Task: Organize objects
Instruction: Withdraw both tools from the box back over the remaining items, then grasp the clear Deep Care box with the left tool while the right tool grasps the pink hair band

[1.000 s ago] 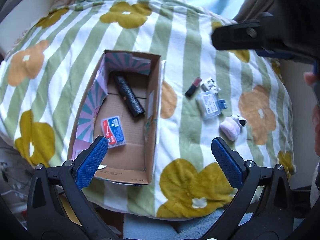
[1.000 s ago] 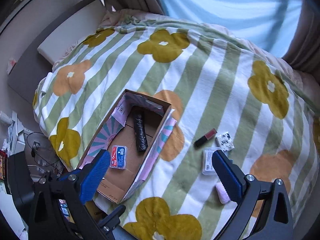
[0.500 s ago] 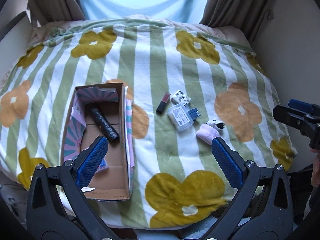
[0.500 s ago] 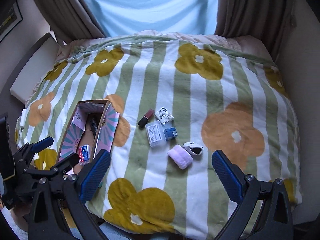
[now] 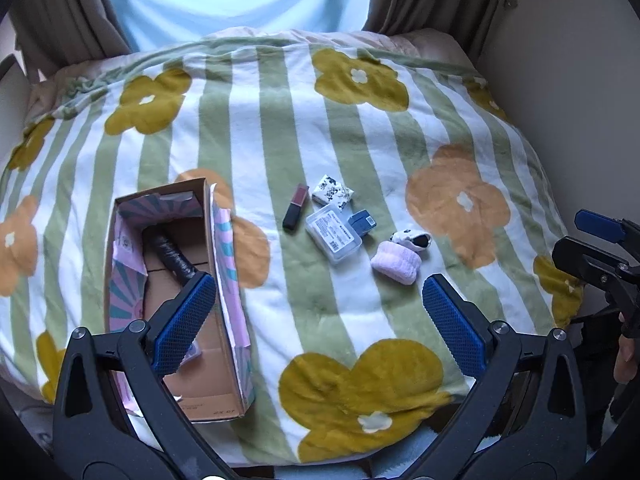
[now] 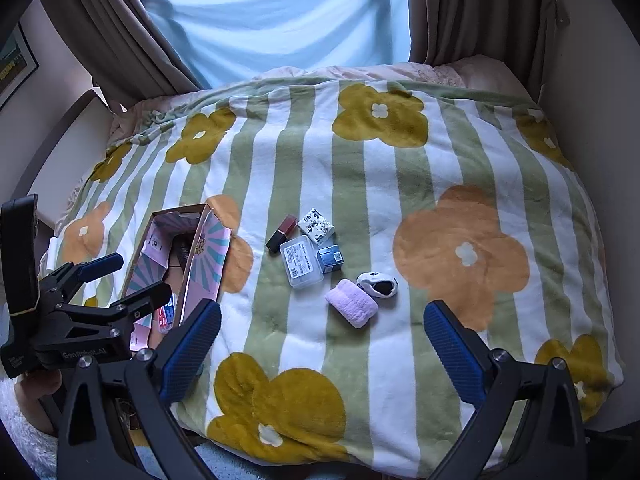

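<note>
An open cardboard box (image 5: 230, 320) (image 6: 212, 256) lies on the left of the bed, holding a black tube (image 5: 172, 254) and a small blue-red card pack (image 6: 167, 314). To its right lie a lipstick (image 5: 295, 208) (image 6: 281, 233), a patterned white packet (image 5: 333, 194) (image 6: 316, 226), a clear plastic case (image 5: 333, 234) (image 6: 301, 263), a small blue box (image 5: 362, 221) (image 6: 330, 259), a pink rolled cloth (image 5: 396, 267) (image 6: 352, 308) and a black-and-white sock (image 5: 412, 239) (image 6: 378, 284). My left gripper (image 5: 320, 316) and right gripper (image 6: 322, 344) both hover open above the bed's near edge, holding nothing.
A striped floral blanket (image 5: 360, 128) covers the bed. Curtains and a light blue sheet (image 6: 280, 20) hang behind it. A wall (image 5: 580, 100) runs close on the right, a padded frame (image 6: 60, 140) on the left. Each gripper shows in the other's view.
Both grippers have pulled back and up from the box, so the whole bed now shows. The objects lie where they were.
</note>
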Demonstrator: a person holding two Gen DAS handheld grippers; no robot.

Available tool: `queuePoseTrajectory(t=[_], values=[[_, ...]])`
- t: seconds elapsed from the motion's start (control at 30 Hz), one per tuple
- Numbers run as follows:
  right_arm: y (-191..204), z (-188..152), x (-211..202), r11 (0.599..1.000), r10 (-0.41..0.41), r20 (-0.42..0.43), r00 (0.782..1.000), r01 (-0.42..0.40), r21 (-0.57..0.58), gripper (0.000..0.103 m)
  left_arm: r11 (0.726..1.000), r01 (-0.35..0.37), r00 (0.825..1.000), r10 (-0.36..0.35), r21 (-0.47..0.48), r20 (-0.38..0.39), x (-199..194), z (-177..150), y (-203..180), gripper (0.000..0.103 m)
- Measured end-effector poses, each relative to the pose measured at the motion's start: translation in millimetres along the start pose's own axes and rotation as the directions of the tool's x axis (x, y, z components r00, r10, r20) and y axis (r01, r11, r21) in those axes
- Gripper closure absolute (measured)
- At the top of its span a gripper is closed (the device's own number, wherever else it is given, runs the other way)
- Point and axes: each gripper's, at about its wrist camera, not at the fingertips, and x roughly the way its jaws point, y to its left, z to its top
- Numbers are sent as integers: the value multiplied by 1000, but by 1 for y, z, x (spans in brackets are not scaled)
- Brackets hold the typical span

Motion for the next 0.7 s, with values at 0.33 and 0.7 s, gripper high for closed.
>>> queuePoseTrajectory(t=[0.33,0.7], values=[[-8,-15,38,998,21,-10,1000,-21,-54,2,947,138,988,-110,290,-110,67,17,-23,0],[-34,-45,145,997,-19,-79,997,13,-72,2,840,183,960,-41,511,-275,208,24,-37,0]])
